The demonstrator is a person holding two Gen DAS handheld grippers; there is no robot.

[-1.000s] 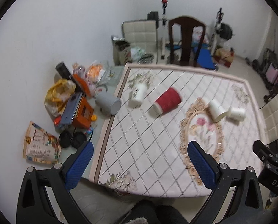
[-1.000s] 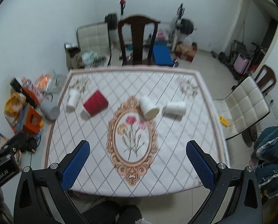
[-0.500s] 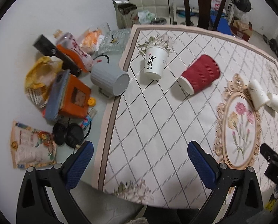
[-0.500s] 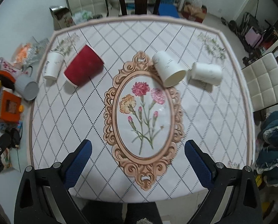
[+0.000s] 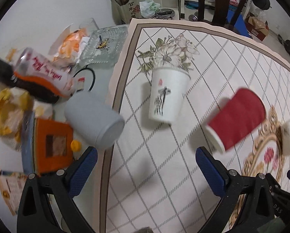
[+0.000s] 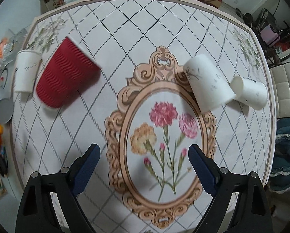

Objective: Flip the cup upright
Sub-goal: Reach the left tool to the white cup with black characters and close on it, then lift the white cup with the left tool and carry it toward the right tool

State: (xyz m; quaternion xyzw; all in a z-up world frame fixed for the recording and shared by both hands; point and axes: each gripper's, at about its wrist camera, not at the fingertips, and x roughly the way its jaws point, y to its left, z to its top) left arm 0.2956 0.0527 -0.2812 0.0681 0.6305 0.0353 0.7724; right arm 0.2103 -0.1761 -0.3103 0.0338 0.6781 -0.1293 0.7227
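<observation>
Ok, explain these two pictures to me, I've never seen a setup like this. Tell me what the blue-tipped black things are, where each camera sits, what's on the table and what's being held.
There is no robot here. A person holds a two-finger gripper in each hand, and each gripper carries a wide-angle camera looking forward along its fingers. The black arms with blue pads at the bottom of each picture are those fingers: the left gripper in one view, the right gripper in the other. Both stand open and hold nothing.

Below them is a table under a patterned tablecloth with a flower medallion. On it lie a red cup on its side, a printed white cup near the cloth's left edge, and two more white cups, tipped over and close together on the right. Off the cloth, on the left, sits household clutter, including a grey container.
</observation>
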